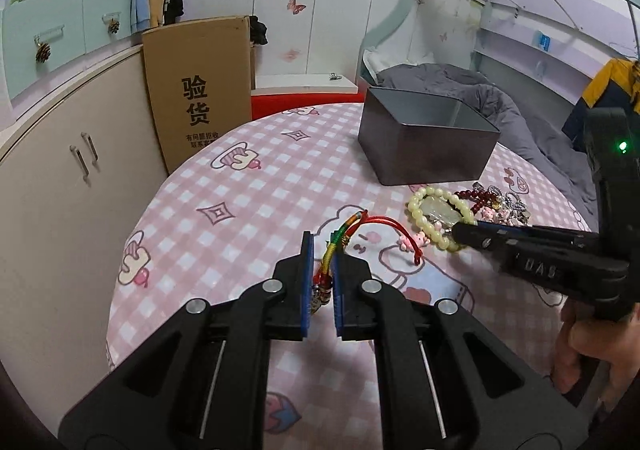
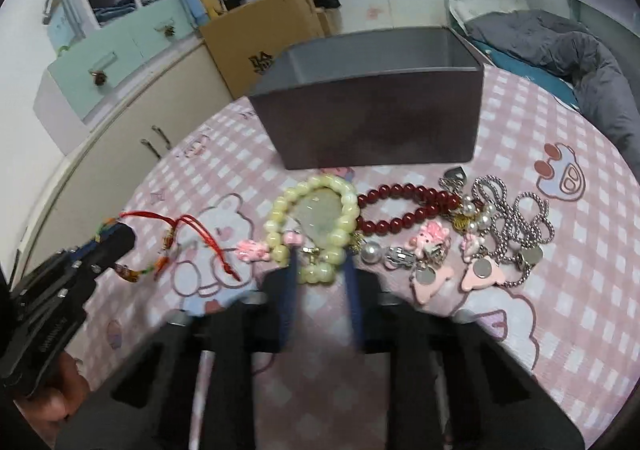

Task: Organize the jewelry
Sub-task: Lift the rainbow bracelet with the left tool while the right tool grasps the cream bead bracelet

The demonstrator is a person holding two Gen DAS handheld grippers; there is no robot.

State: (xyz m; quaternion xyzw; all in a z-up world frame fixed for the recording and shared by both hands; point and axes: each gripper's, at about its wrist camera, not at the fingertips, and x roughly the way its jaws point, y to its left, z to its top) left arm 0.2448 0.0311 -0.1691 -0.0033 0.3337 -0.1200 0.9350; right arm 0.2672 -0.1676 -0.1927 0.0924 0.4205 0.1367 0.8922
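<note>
Fingers of left gripper [image 1: 323, 250] clench the red cord bracelet [image 1: 360, 226]; right gripper [image 2: 322, 270] pinches the pale bead bracelet [image 2: 316, 218].

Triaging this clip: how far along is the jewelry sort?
Done: nothing visibly; what shows of the dark box interior is bare. In hand: left gripper is shut on the red braided cord; right gripper has the pale bead bracelet between its fingers. Left: red bead bracelet, silver chains and pink charms lie on the checked cloth.
</note>
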